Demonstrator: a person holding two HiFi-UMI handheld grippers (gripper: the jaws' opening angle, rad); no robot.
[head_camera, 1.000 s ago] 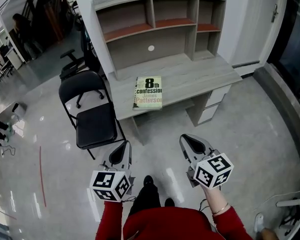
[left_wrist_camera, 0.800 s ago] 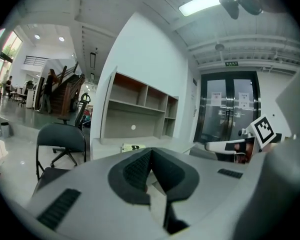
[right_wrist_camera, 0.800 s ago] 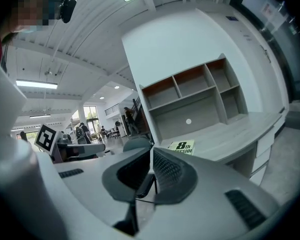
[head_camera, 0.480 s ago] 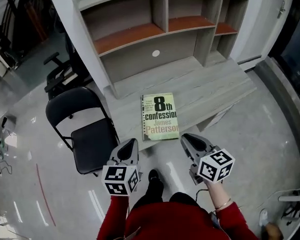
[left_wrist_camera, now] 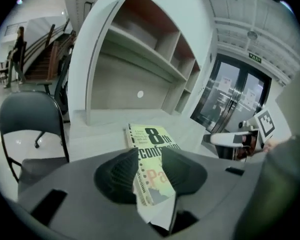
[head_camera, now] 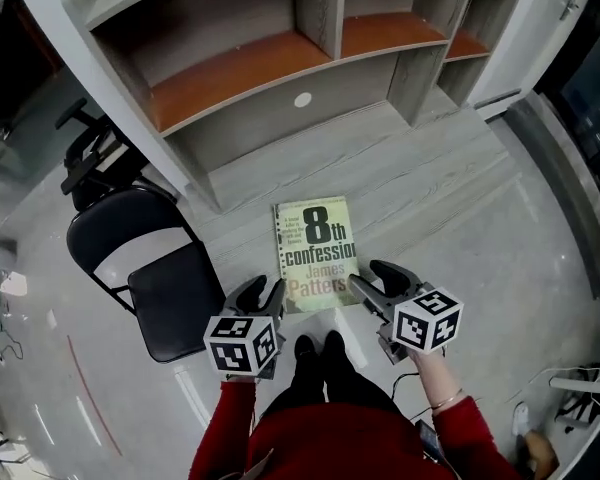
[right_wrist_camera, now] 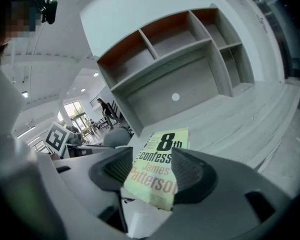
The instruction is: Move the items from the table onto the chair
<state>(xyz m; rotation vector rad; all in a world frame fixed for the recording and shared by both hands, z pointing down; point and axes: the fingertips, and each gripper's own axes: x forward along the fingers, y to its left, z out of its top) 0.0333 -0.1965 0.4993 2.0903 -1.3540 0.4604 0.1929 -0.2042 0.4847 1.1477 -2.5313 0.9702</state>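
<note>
A pale green paperback book (head_camera: 315,251) lies flat near the front edge of the grey wooden desk (head_camera: 420,183). My left gripper (head_camera: 264,295) is at the book's near left corner and my right gripper (head_camera: 369,279) at its near right corner. Both sets of jaws are opening, and no pad presses on anything. In the left gripper view the book (left_wrist_camera: 151,143) shows through the gap of the left gripper (left_wrist_camera: 150,173). The right gripper view has the book (right_wrist_camera: 162,156) ahead between the jaws of the right gripper (right_wrist_camera: 147,173). The black folding chair (head_camera: 165,283) stands left of the desk.
A shelf hutch (head_camera: 280,53) with several compartments rises at the desk's back. A black office chair (head_camera: 90,153) stands behind the folding chair. The floor is glossy grey. Dark doors (head_camera: 595,78) are on the right, and cables lie at the lower right.
I have come closer to the desk, so the book is now right at the gripper tips. Both grippers, shut before, now stand open.
</note>
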